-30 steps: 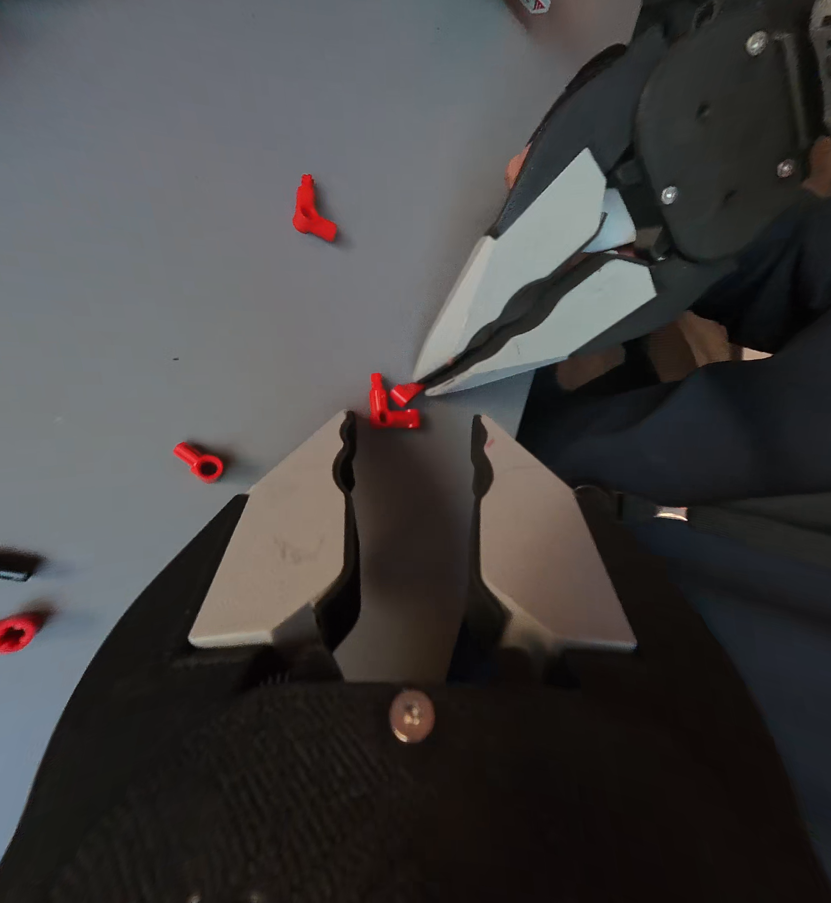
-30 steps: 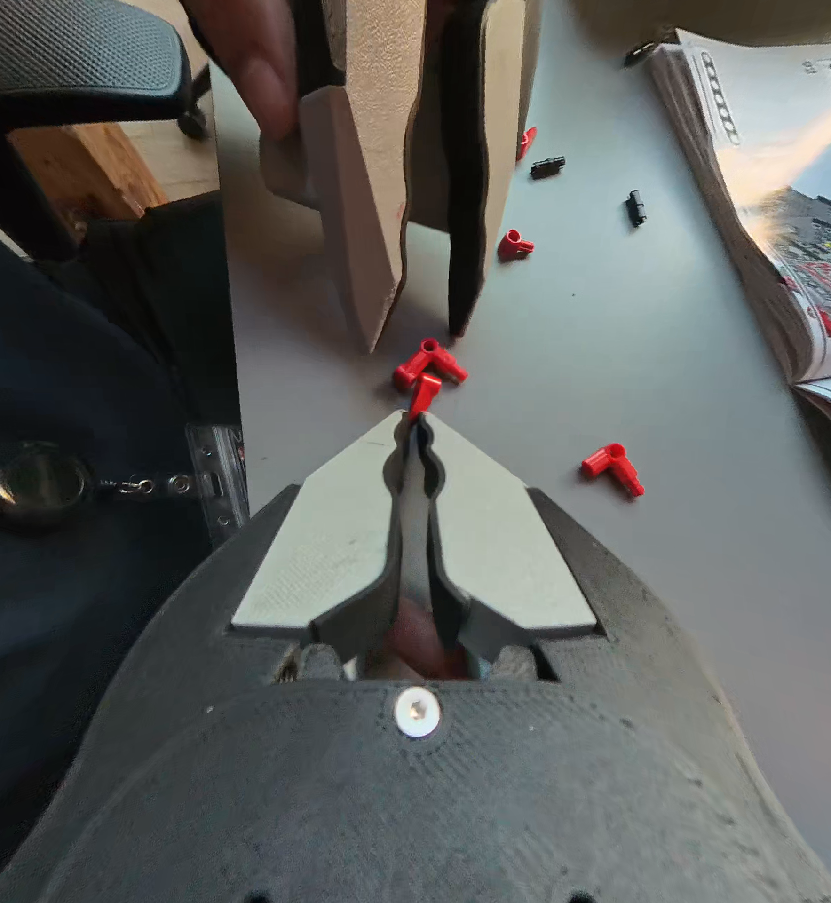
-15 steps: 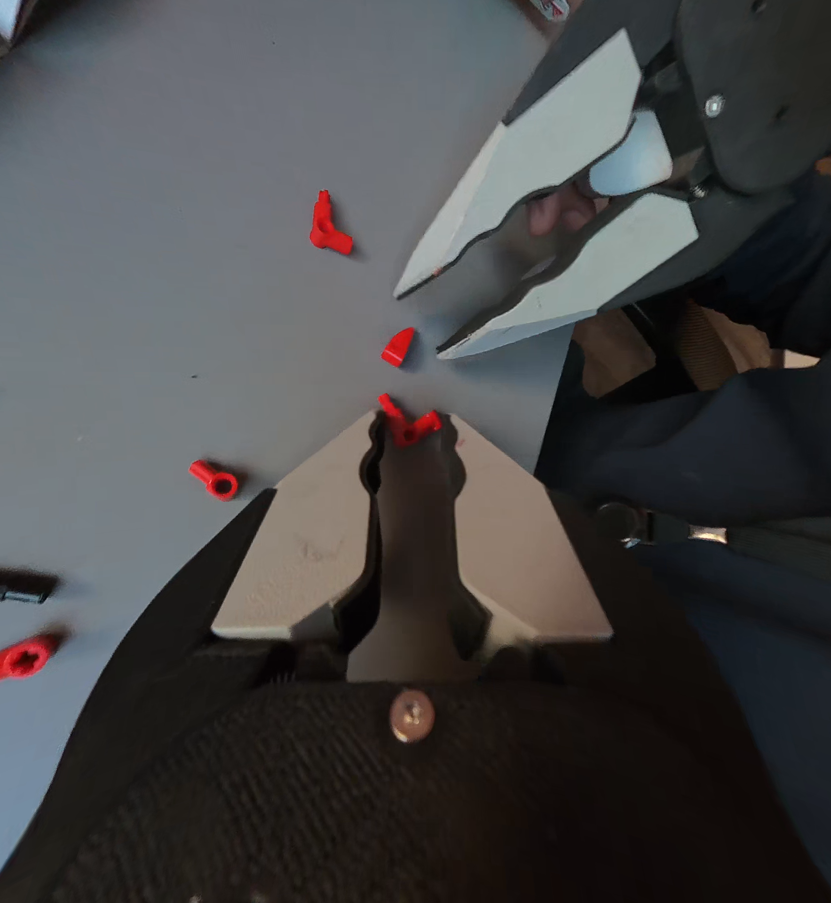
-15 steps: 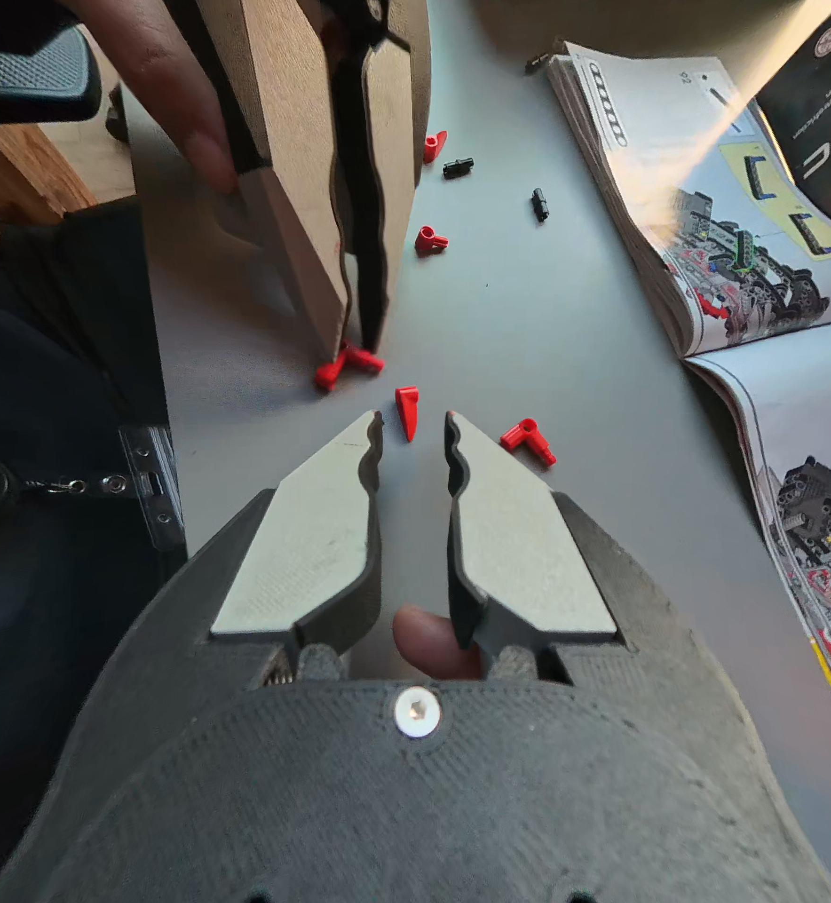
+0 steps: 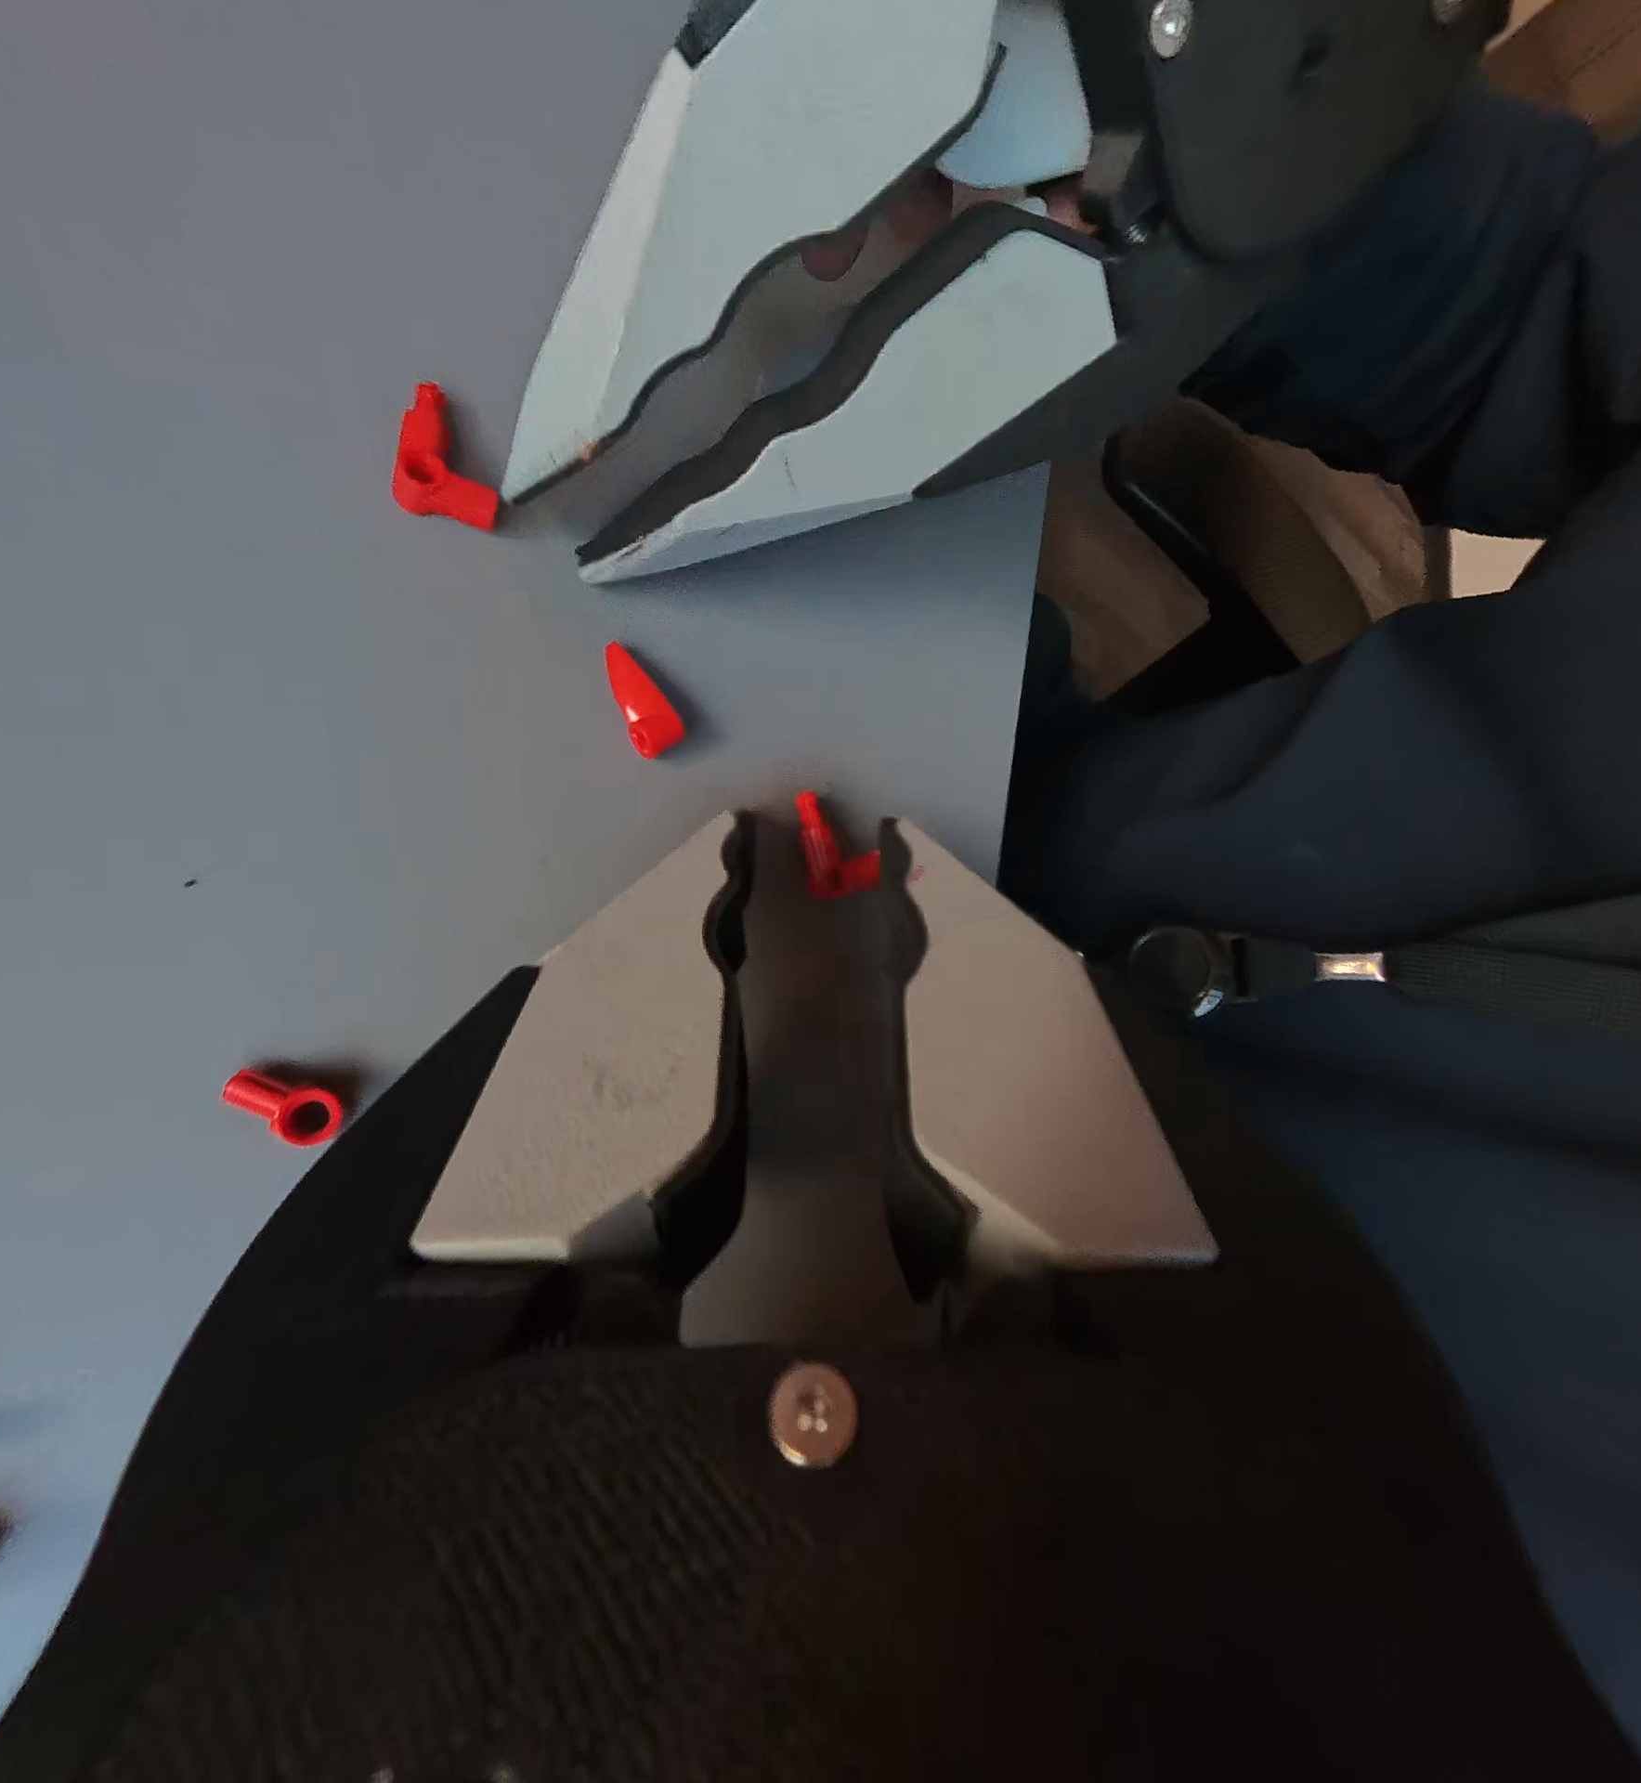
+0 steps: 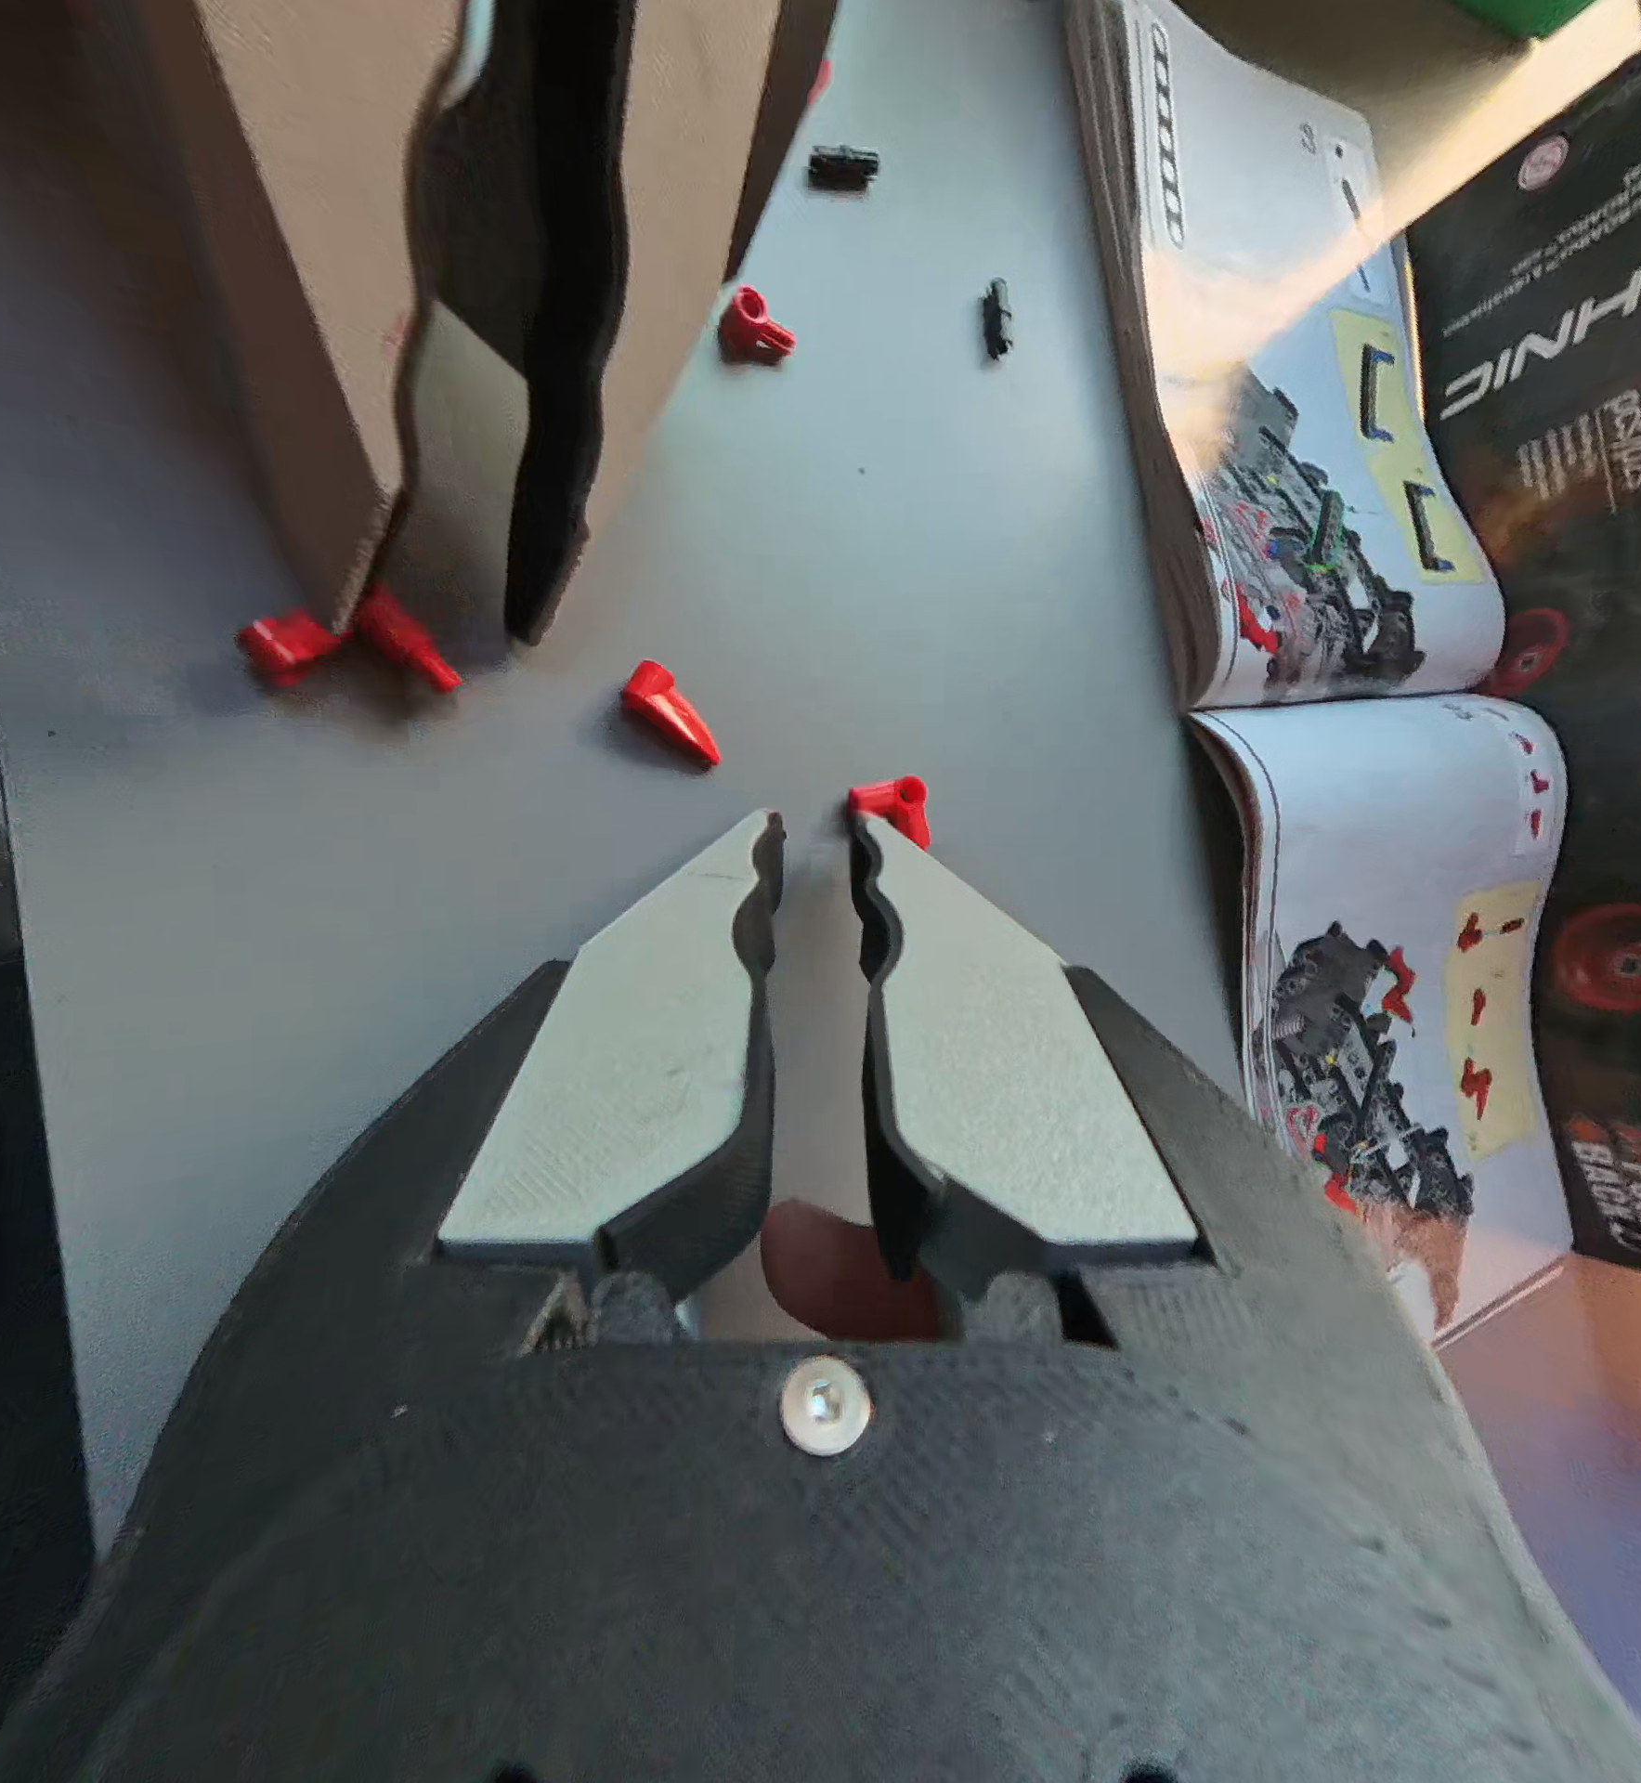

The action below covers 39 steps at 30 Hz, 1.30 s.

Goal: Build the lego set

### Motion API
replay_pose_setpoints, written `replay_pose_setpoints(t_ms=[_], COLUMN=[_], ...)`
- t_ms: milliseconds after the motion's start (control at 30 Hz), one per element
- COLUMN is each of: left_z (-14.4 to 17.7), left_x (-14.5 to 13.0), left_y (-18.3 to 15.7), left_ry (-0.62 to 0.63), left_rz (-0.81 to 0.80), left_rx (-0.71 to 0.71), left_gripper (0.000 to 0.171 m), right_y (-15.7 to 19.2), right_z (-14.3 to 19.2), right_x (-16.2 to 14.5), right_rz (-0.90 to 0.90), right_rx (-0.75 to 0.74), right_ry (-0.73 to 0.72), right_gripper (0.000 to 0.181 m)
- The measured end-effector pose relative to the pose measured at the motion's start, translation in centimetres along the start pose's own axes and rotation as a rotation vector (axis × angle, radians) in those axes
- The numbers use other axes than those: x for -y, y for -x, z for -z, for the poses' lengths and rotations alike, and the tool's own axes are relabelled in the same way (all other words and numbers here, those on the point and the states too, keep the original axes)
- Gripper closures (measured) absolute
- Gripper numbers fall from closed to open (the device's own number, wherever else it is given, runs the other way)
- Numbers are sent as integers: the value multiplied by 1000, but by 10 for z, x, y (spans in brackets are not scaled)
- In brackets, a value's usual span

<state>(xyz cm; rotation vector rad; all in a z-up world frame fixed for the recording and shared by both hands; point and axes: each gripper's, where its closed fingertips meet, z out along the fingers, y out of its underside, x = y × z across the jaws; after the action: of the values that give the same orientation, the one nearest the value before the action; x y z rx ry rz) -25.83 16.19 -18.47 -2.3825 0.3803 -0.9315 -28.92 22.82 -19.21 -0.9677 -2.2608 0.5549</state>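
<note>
Five red lego pieces show in the right wrist view on the grey counter [image 6: 942,579]: a bent connector [image 6: 343,642] touching one tip of the left gripper [image 5: 811,835], a cone [image 6: 669,712] lying free between the grippers, a second bent connector [image 6: 889,806] touching one tip of the right gripper [image 6: 814,830], a small loop piece [image 6: 753,326], and a sliver behind the left gripper. Two black pins [image 6: 842,166] lie beyond. The left gripper's jaws stand moderately apart, the right's narrowly apart; neither grips anything. An open instruction booklet [image 6: 1328,579] and a dark box [image 6: 1588,386] lie to the right.

On the table [image 6: 942,579], a cone [image 6: 667,711] lies between two angled connectors [image 6: 353,642] [image 6: 889,803]; booklet [image 6: 1299,463] at right, pins [image 6: 843,166] far.
</note>
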Motion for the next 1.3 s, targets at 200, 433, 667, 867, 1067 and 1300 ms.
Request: replay_pose_setpoints(t_ms=[200,433,667,867,1067,1300], left_z=[18,26,23,25,43,37], left_x=[11,7,11,50,78,84], left_y=[12,22,28,14,-35,-19], left_ry=[-42,-64,-135,-316,-496,-479], left_rz=[-79,-54,-125,-238,-305,-184], left_rx=[116,154,182,155,-186,-202], left_gripper=[146,146,146,134,171,138], right_y=[22,29,20,1,-5,-11], right_z=[12,-9,-5,55,84,101], right_x=[20,29,27,73,80,83], right_rz=[-198,-133,-165,-558,-650,-672], right_rx=[120,63,23,333,516,576], right_ry=[-143,-92,-145,-673,-902,-1013], right_gripper=[167,174,177,178,178,179])
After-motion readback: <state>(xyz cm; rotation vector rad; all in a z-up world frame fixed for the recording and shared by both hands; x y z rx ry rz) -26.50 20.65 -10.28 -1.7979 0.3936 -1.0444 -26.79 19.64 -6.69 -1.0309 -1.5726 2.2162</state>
